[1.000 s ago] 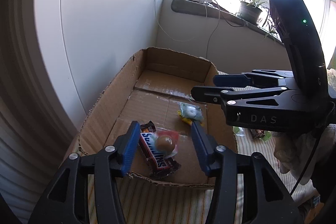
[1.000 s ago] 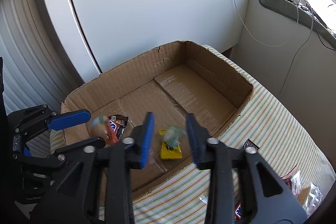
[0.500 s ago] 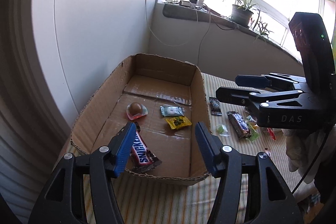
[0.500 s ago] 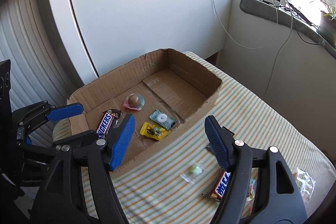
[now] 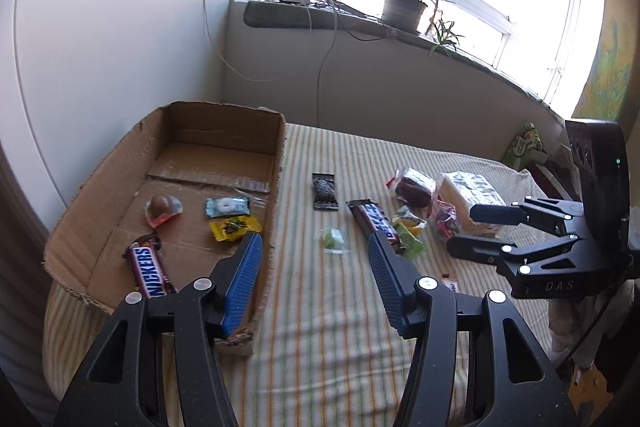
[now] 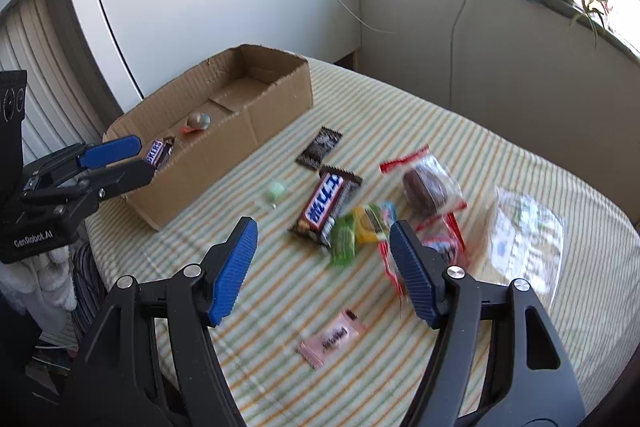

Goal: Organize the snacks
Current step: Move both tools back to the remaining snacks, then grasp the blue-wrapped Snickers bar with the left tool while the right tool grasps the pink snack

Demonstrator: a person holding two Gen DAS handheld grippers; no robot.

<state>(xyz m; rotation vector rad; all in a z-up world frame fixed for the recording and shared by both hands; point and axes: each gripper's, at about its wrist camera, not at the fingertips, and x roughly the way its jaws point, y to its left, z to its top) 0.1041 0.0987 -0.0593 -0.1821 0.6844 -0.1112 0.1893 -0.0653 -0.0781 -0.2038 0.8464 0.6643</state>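
A cardboard box [image 5: 276,187] at the table's left holds a Snickers bar [image 5: 150,271], a round chocolate [image 5: 162,209], a teal packet [image 5: 226,206] and a yellow packet [image 5: 234,228]. My left gripper [image 5: 313,238] hovers over the box's right wall; its jaws are closing with nothing between them. My right gripper [image 6: 323,225] is open and empty above the loose pile: a second Snickers bar [image 6: 326,205], green and yellow packets [image 6: 360,227] and a bagged chocolate bun [image 6: 430,187]. A small green candy [image 6: 276,191] lies apart.
A dark packet [image 6: 320,149] lies beside the box, a pink packet [image 6: 332,339] near the front and a clear bag [image 6: 524,235] at the right. The striped tablecloth [image 6: 400,115] ends at a wall with a windowsill and a potted plant [image 5: 404,9].
Both grippers have swung right, from over the box towards the pile on the table. The teal packet and the round chocolate now lie in the box. The right jaws stand wider.
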